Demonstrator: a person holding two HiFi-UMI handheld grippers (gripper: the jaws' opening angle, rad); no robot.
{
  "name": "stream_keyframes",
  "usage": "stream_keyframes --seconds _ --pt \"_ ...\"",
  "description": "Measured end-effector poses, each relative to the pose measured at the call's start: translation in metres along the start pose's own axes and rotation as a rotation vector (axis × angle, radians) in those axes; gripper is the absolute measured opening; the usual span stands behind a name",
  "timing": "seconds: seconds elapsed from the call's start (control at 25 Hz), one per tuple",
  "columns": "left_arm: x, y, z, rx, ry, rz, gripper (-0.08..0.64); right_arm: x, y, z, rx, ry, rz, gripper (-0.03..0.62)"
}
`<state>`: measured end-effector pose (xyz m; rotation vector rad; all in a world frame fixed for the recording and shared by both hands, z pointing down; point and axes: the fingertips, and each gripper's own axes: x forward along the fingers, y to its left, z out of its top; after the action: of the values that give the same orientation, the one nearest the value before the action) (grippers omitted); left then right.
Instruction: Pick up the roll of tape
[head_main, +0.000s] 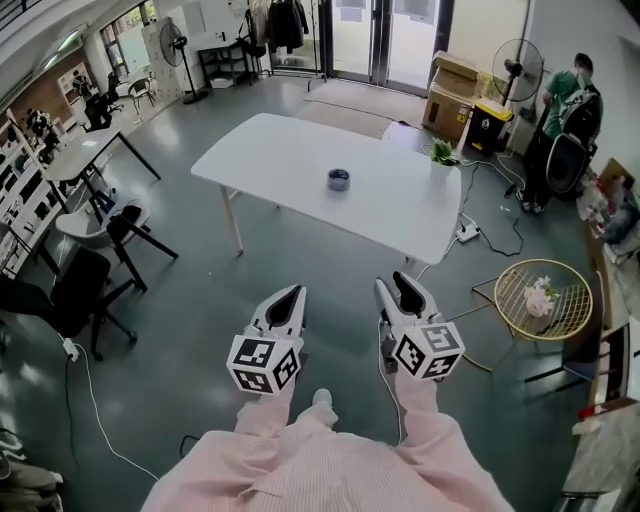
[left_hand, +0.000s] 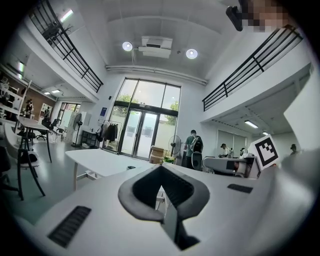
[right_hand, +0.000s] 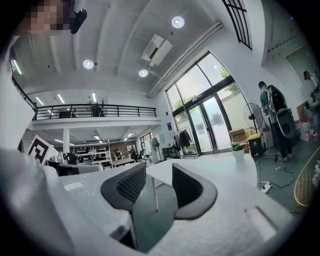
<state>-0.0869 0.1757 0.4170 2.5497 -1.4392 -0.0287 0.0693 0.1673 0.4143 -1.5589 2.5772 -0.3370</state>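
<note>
Tongs first: my left gripper (head_main: 292, 292) has its jaws together, tips meeting, with nothing caught in them. The right gripper (head_main: 390, 283) stands with jaws apart and empty, and only floor and a table leg show through the gap. Both sit level and side by side over the grey floor (head_main: 340, 262), noses toward the white table (head_main: 280, 160).

The roll of tape (head_main: 339, 179) is on that table, near the middle of the top and well apart from both grippers. It looks to lie flat with its opening upward (it is small from here), so its axis stands upright and no side points my way more than another.

Between the tongs and the roll lie a stretch of floor and the table's near edge. A potted plant (head_main: 443, 153) stands at the table's right corner, clear of the roll. Under that corner a power strip (head_main: 467, 233) lies on the floor. A gold wire basket (head_main: 520, 285) sits to the right and dark chairs (head_main: 125, 235) to the left. Beyond are cardboard boxes (head_main: 452, 85), a standing fan (head_main: 517, 68) and a person (head_main: 565, 95).
</note>
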Motion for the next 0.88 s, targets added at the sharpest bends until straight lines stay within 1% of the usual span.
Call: stream_keyframes --seconds 0.2,0.4,0.6,0.88 --pt "0.041 0.03 0.011 -0.005 0.017 -0.018 0.0 0.044 -0.018 0.006 0.009 0.003 -0.032 0.178" --pt "0.075 0.054 0.015 -0.002 0.021 -0.038 0.0 0.08 -0.035 0.004 0.033 -0.002 -0.063 0.179" --pt "0.101 0.067 0.012 -0.004 0.031 -0.047 0.0 0.101 -0.057 0.001 0.066 -0.002 -0.095 0.179" --pt "0.119 0.088 0.009 -0.018 0.058 -0.036 0.0 0.127 -0.07 -0.004 0.102 0.019 -0.106 0.178"
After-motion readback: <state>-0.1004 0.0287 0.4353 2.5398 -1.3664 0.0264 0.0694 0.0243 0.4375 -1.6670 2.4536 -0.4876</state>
